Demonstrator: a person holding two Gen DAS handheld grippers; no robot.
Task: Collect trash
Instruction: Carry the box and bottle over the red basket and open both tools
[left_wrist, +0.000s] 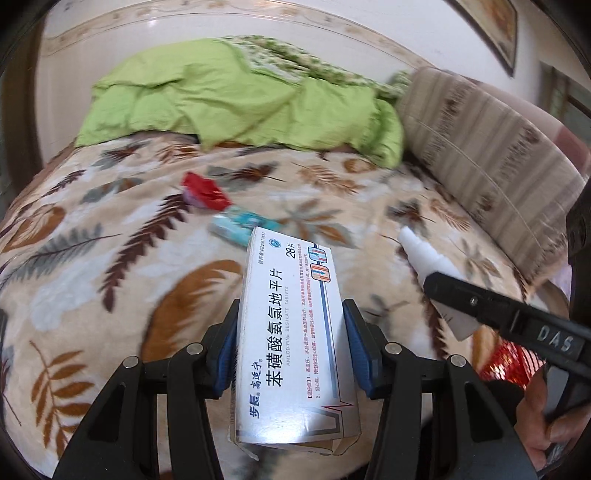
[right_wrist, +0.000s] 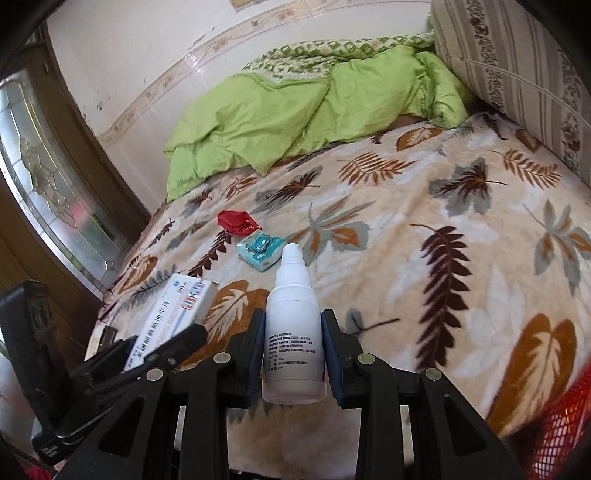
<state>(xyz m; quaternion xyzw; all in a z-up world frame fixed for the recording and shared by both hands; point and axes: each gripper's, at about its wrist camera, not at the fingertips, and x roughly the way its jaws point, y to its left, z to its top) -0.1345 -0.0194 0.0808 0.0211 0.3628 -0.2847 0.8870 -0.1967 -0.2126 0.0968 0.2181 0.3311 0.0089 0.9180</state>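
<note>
Left wrist view: left gripper (left_wrist: 291, 332) jaws clamp a white medicine box (left_wrist: 291, 317) above the bed (left_wrist: 110, 258). Right gripper (right_wrist: 293, 354) jaws grip a white spray bottle (right_wrist: 293, 332).

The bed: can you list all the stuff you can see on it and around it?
box: one, white, in the left gripper
bottle: one, white, in the right gripper
wrapper: one, red, on the blanket
tissue pack: one, teal, beside the wrapper
blanket: one, cream with leaves, covering the bed
quilt: one, green, by the wall
pillow: one, striped beige, on the bed's far side
basket: one, red mesh, at the bed's edge
hand: one, holding the right gripper
</note>
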